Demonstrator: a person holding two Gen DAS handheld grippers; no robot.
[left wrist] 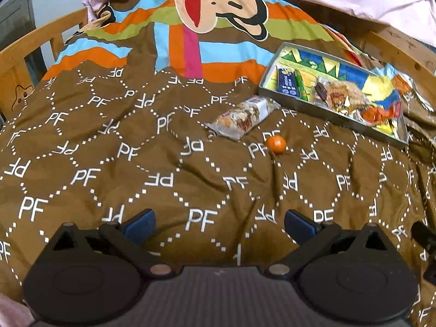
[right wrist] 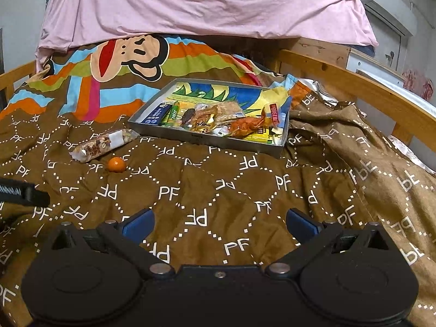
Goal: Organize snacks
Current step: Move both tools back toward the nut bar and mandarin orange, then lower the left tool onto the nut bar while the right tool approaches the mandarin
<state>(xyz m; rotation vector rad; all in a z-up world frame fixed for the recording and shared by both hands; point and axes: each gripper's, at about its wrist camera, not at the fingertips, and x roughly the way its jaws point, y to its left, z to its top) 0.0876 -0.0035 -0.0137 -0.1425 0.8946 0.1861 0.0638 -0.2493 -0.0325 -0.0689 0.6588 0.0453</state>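
1. The left gripper (left wrist: 219,224) hangs low over a brown bedspread (left wrist: 136,163) printed with white "PF" letters; its blue-padded fingers (left wrist: 140,224) are spread wide with nothing between them.
2. The right gripper (right wrist: 219,223) sits in the same pose over the same bedspread (right wrist: 218,185), jaws wide apart and empty.
3. A shallow grey tray (left wrist: 332,117) rests on the bed at the far right of the left view, and just left of centre, far, in the right view (right wrist: 207,137). It holds a heap of snacks: a dark blue packet (right wrist: 156,113), a green packet (right wrist: 172,114), and an orange wrapper (right wrist: 246,126) among crinkled clear bags.
4. Outside the tray, just beside its near-left corner, lies a clear-wrapped snack bar (left wrist: 242,118) (right wrist: 103,144), tilted on the cloth.
5. A small orange ball-shaped piece (left wrist: 276,144) (right wrist: 116,164), perhaps a candy or small fruit, lies near the bar's near side, apart from it.
6. A pink sheet (right wrist: 204,5) hangs over the far end of the bed, and a wooden bed rail (right wrist: 354,87) runs along the right.
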